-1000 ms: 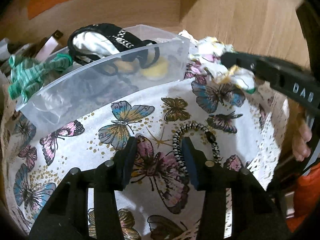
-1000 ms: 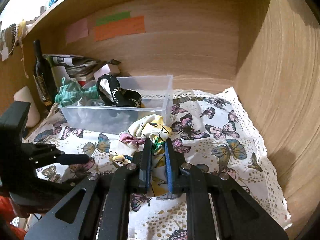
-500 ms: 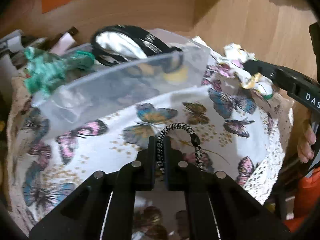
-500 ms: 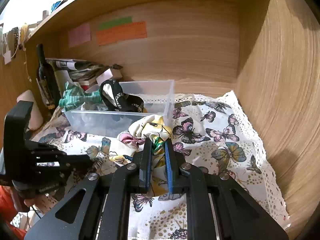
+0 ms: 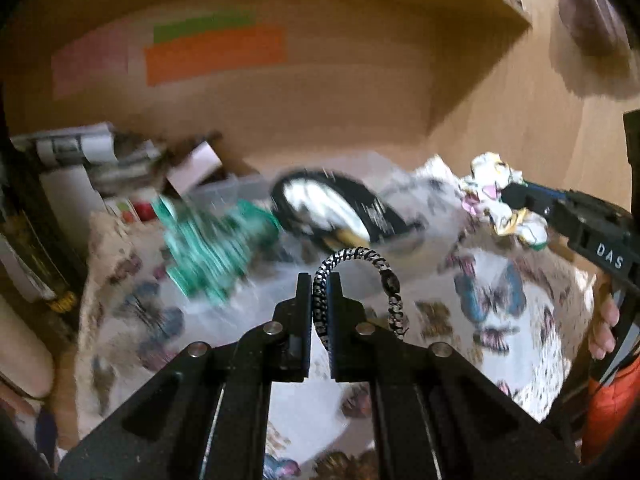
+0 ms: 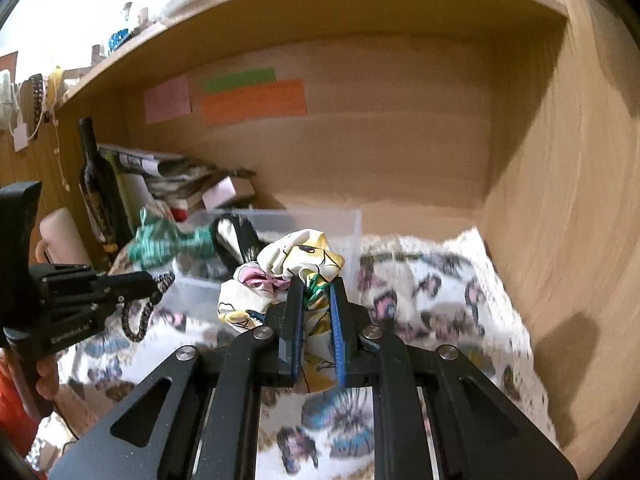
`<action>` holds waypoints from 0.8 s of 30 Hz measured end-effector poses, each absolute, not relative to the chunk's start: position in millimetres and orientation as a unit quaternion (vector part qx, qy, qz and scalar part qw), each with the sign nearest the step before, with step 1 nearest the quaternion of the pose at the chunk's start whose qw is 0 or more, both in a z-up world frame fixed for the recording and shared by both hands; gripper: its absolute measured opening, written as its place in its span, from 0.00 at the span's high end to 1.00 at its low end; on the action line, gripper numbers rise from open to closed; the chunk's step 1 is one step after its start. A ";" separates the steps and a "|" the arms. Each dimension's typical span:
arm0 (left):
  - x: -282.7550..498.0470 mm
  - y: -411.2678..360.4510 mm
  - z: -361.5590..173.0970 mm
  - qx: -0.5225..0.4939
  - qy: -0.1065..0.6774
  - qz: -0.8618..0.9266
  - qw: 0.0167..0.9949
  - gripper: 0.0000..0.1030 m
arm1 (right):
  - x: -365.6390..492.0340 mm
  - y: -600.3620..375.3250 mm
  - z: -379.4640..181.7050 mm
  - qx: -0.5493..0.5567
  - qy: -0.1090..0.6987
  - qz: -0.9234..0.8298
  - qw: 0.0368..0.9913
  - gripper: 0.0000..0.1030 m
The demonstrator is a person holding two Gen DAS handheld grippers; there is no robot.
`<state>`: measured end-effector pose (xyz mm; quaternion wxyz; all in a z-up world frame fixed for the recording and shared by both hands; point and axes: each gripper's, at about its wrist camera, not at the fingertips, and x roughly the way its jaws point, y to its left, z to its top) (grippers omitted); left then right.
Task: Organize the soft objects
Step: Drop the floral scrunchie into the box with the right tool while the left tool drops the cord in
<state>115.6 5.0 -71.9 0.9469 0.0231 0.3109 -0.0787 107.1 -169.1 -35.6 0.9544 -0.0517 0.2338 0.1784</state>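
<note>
The left tongs (image 5: 319, 280) are closed on a black-and-white hair tie (image 5: 362, 284), its loop hanging free to their right. The right tongs (image 6: 316, 284) pinch a crumpled floral scarf (image 6: 288, 264). Ahead of both sits a clear plastic box (image 6: 344, 232) on the butterfly cloth (image 6: 440, 300), with a green fabric piece (image 6: 160, 242) at its left end.
</note>
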 end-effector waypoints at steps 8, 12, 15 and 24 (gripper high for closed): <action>143.4 19.5 -50.4 -0.007 0.289 -0.060 0.955 0.95 | 135.6 -151.0 -22.8 -0.069 0.221 0.178 0.957 0.89; 159.4 22.0 -58.0 -0.009 0.296 -0.048 0.954 0.95 | 157.8 -145.3 -26.9 -0.072 0.237 0.174 0.953 0.89; 172.3 19.9 -66.2 -0.010 0.311 -0.044 0.949 0.95 | 176.0 -140.9 -36.7 -0.077 0.258 0.171 0.948 0.89; 197.5 12.2 -94.8 0.015 0.342 -0.020 0.939 0.94 | 208.5 -127.2 -80.0 -0.107 0.322 0.165 0.926 0.87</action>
